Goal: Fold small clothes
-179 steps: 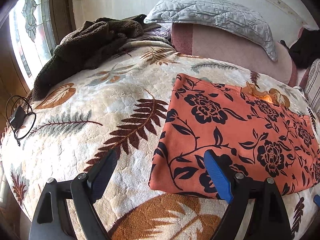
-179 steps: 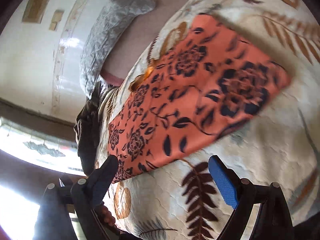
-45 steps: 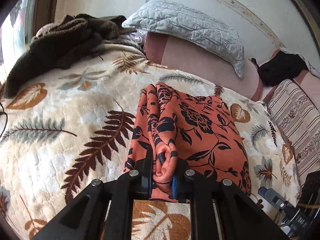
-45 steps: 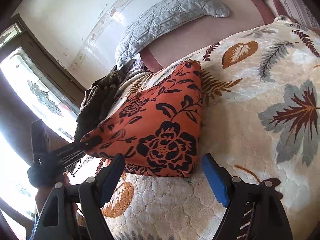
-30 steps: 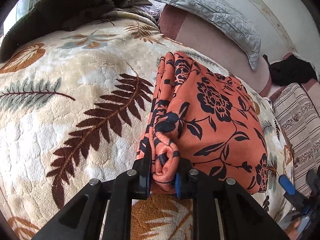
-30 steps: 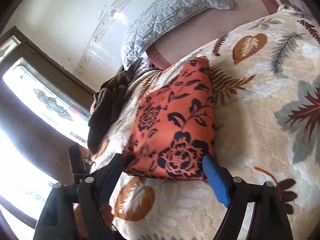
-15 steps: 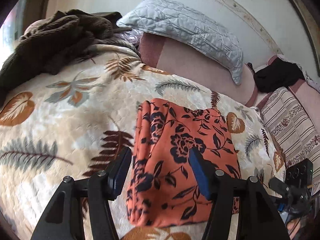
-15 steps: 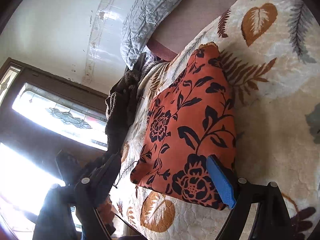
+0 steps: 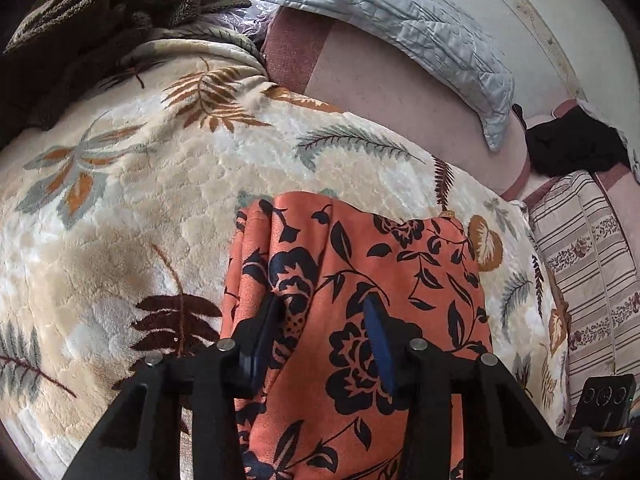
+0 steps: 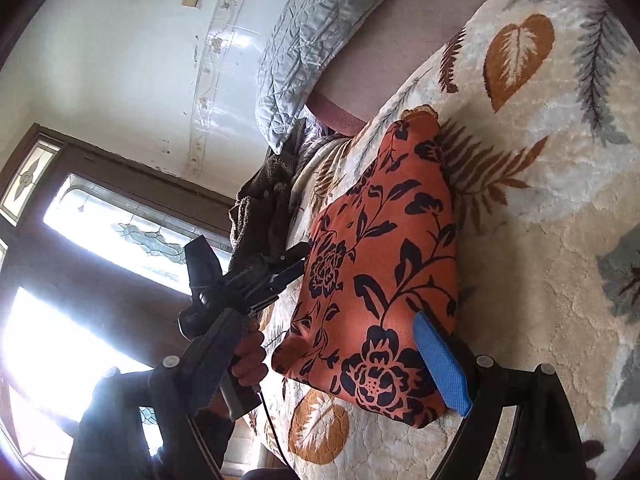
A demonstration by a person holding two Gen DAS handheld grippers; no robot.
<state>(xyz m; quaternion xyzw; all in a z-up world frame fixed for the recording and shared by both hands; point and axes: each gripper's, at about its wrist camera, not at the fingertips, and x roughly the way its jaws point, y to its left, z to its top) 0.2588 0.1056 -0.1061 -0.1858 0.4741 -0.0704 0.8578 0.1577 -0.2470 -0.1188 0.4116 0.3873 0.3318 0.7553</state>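
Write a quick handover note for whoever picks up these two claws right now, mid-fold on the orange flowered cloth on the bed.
Left claw: open, jaws just closing, over the cloth's left fold, nothing gripped.
Right claw: open wide, at the near edge, holding nothing.
Orange floral cloth: folded into a narrow panel, lying flat on the leaf-print blanket, left edge bunched.
Done: sides folded in.
Left: probably smooth the bunched edge, then fold once more.

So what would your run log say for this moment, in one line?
step: fold done | orange floral garment: folded on leaf-print blanket | left gripper: open, jaws just closing, above garment | right gripper: open
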